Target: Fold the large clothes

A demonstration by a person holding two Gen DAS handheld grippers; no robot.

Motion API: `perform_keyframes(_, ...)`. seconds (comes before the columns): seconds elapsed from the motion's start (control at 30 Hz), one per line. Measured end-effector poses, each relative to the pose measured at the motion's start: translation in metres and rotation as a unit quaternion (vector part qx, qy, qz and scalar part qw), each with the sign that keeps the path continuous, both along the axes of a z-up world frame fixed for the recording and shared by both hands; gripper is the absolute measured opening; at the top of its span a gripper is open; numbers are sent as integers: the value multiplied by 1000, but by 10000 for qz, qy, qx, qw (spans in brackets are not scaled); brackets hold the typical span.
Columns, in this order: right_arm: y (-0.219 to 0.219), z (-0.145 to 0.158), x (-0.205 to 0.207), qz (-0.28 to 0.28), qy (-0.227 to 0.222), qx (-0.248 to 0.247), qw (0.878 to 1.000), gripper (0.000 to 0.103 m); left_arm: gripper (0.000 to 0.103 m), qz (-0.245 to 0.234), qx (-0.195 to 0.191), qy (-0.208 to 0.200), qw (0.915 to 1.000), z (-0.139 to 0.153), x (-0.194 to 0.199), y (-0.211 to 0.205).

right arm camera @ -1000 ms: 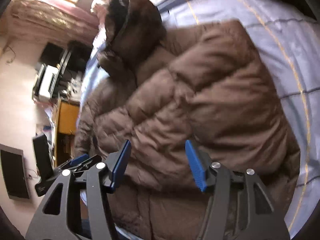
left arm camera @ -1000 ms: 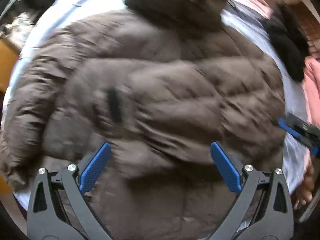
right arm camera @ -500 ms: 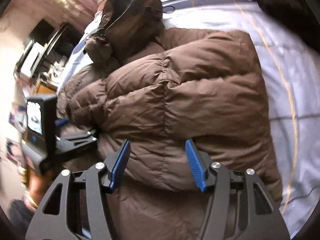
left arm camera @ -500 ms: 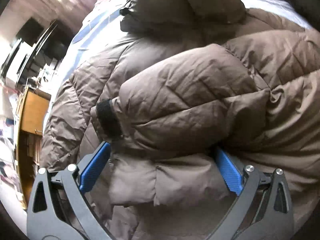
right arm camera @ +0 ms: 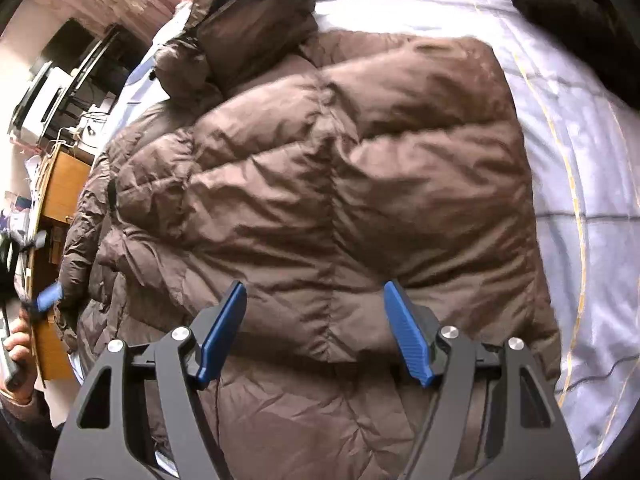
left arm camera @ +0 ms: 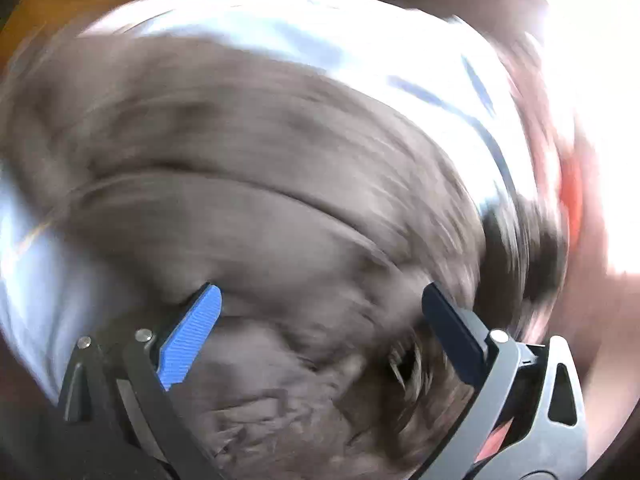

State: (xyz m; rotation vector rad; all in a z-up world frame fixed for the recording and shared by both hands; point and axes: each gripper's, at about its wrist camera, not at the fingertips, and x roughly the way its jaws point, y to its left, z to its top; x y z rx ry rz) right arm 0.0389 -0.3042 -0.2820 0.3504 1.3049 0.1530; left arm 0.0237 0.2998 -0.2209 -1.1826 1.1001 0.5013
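Note:
A brown puffer jacket (right arm camera: 340,168) lies on a pale blue bed sheet (right arm camera: 592,160), its hood (right arm camera: 256,24) at the far end. A sleeve or side is folded across the body. My right gripper (right arm camera: 316,320) points down at the near edge of that folded part. Its jaws are opening, with the puffy fold between the pads but not pinched. The left wrist view is smeared by motion. There my left gripper (left arm camera: 320,320) stands open just above the jacket (left arm camera: 260,200), holding nothing. Its blue fingertip (right arm camera: 48,296) shows at the left edge of the right wrist view.
A wooden desk (right arm camera: 60,184) and a cluttered shelf (right arm camera: 52,88) stand beyond the bed's left side. A dark fuzzy garment (right arm camera: 560,12) lies at the top right of the sheet. A hand (right arm camera: 16,352) holds the left gripper at the far left.
The right gripper's jaws have spread wider and it has sunk closer to the jacket. The left gripper has swung away to the jacket's left side, blurring its view.

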Motion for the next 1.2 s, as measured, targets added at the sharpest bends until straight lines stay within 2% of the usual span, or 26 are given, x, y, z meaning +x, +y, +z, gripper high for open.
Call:
perform_keyframes(0.1,0,-2,-4,-75,144,143,9998,72,101,1129,-425,464,9916,-27,-52,56)
perform_keyframes(0.13,4,-4,-2,-88,146,116,9998,72,101,1330,-501,505,9886,-32,-62,68)
perform_keyframes(0.3,13,-4,-10,-154,195,300,9992,72,101,1344,-597,974,9843,-60,-65,110)
perform_keyframes(0.4,21,-5,-17,-79,225,400,9989,72,101,1177,-886,1029,9837,-76,-51,127)
perform_keyframes(0.43,25,-7,-20,-17,239,375,9990,72,100,1139,-878,1018,9844,-79,-47,128)
perform_keyframes(0.5,29,-7,-22,56,234,314,9992,72,73,1204,-587,925,9867,-74,-43,132)
perform_keyframes(0.53,30,-7,-22,70,217,307,9993,72,44,1219,-317,855,9883,-67,-41,134)
perform_keyframes(0.57,29,-6,-22,69,197,318,9993,72,25,1155,-89,704,9908,-59,-36,134)
perform_keyframes(0.63,27,-3,-21,27,142,362,9992,72,13,1013,294,412,9936,-45,-25,134)
perform_keyframes(0.67,25,-2,-21,-5,112,390,9992,72,12,941,557,242,9937,-32,-21,131)
perform_keyframes(0.73,23,0,-20,-57,76,431,9990,72,12,852,1120,-313,9896,1,-13,122)
perform_keyframes(0.77,23,1,-20,-80,64,445,9990,72,12,703,1397,-768,9847,24,-7,112)
perform_keyframes(0.8,22,2,-20,-98,47,457,9989,72,12,557,1538,-1048,9809,39,-9,105)
perform_keyframes(0.9,19,6,-18,-155,-9,475,9988,72,12,-373,1883,-2004,9607,89,12,54)
perform_keyframes(0.97,12,12,-20,-307,-125,514,9981,72,12,-1066,2208,-2359,9403,111,27,10)
perform_keyframes(1.0,6,16,-22,-439,-202,541,9974,72,12,-1637,2379,-2577,9221,124,37,-28)
perform_keyframes(1.03,2,19,-23,-510,-238,555,9969,72,12,-1994,2377,-2709,9112,128,40,-49)
perform_keyframes(1.07,-3,21,-24,-601,-280,575,9961,72,12,-2618,2277,-2913,8915,132,46,-87)
perform_keyframes(1.13,-12,25,-24,-743,-340,555,9951,72,13,-3488,2086,-3053,8612,131,52,-140)
perform_keyframes(1.17,-16,27,-24,-790,-367,521,9948,72,15,-4196,1988,-2958,8348,122,55,-186)
perform_keyframes(1.2,-19,28,-23,-823,-389,491,9946,72,15,-4632,1944,-2806,8179,114,55,-215)
